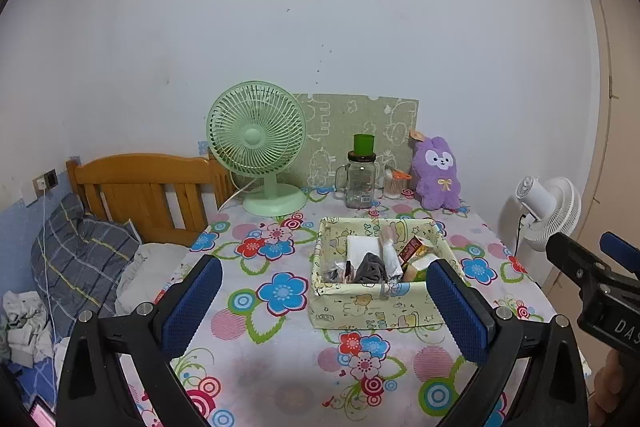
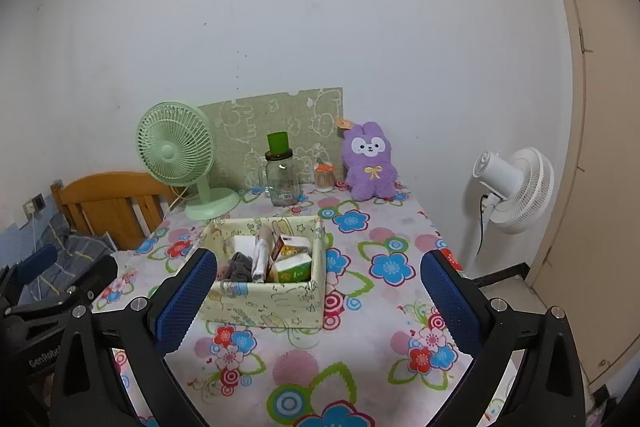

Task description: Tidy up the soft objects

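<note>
Fabric box (image 1: 360, 301) of soft things sits mid-table (image 2: 360, 367), ahead of both empty, wide-open grippers, left gripper (image 1: 326, 303) facing it more squarely than right gripper (image 2: 320, 301).

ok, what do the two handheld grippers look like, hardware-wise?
Both match: left gripper and right gripper have black frames, silver bolts, and jaws faced with blue textured pads. White lettering marks each black body, only partly readable. No cables or sleeves visible.
</note>
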### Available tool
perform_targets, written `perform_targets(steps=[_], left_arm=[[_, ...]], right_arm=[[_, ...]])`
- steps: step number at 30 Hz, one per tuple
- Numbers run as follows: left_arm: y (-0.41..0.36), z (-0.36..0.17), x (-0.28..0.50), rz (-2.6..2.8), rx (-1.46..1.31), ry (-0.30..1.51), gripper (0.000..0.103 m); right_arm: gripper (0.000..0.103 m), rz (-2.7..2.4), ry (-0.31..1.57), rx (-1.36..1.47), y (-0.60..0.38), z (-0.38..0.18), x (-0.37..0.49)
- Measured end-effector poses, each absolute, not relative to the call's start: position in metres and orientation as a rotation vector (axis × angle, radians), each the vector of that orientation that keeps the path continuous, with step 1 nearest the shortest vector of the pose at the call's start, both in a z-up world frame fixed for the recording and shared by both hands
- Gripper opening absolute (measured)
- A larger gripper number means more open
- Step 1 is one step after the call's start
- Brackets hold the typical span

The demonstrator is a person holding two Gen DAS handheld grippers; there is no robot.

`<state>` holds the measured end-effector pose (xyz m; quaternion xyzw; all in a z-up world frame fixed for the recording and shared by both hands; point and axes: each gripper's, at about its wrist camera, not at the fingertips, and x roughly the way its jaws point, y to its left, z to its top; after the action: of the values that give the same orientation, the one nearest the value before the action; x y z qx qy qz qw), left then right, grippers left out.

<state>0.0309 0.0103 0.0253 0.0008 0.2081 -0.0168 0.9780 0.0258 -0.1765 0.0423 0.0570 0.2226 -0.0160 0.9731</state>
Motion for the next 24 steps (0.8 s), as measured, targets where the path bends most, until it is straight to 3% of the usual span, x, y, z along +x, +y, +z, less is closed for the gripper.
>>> perform_targets(steps=[24], left_arm=[[0.002, 0.029, 0.023, -0.041, 0.014, 0.402, 0.103]], right_arm=[[0.103, -0.018, 0.441, 0.099, -0.174, 0.045, 0.02]])
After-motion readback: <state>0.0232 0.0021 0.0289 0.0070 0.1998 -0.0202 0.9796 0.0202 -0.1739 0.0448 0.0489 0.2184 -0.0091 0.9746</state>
